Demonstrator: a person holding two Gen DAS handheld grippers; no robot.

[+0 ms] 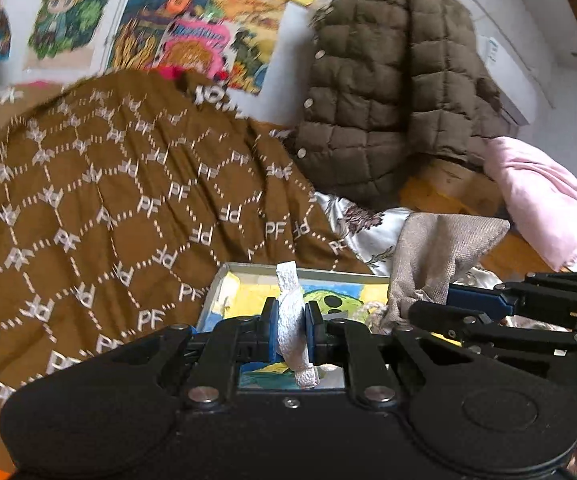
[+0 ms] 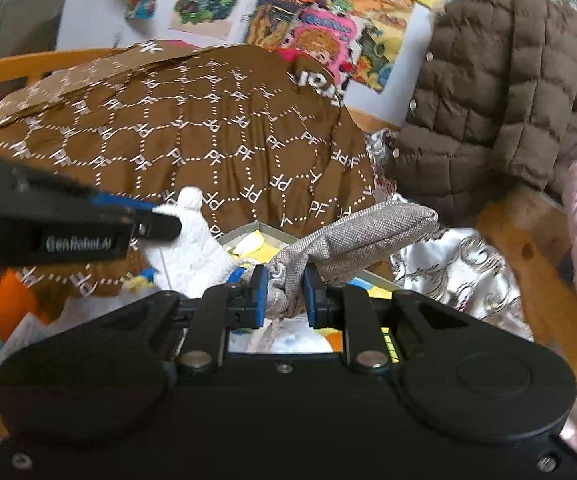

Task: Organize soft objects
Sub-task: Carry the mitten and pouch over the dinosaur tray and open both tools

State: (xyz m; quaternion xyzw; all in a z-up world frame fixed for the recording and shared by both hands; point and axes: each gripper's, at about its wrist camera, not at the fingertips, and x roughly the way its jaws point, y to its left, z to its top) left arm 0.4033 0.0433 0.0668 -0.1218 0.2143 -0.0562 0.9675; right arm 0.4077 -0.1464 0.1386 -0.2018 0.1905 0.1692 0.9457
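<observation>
Two grippers are each clamped on a piece of cloth above a shallow grey tray (image 1: 248, 270). The tray holds a bright picture (image 1: 320, 298) in yellow, blue and green, with a green shape bearing black spots; what else lies in it is hidden by the grippers. The left gripper (image 1: 292, 320) pinches a white towel (image 1: 290, 312) that stands upright between its blue pads (image 1: 271, 326), bunched into a narrow, nubbly strip directly over the tray. The right gripper (image 2: 284, 292) is closed on a beige cloth (image 2: 352, 236), coarse-woven and folded thick, which rises from its jaws and juts out over the tray's right side. To the left of the tray and behind it spreads a brown blanket (image 1: 100, 200) patterned with white hexagons and "PF" letters. Beyond the tray to the right hangs a brown quilted jacket (image 1: 392, 92), with a pink cloth (image 1: 544, 204) further right.
</observation>
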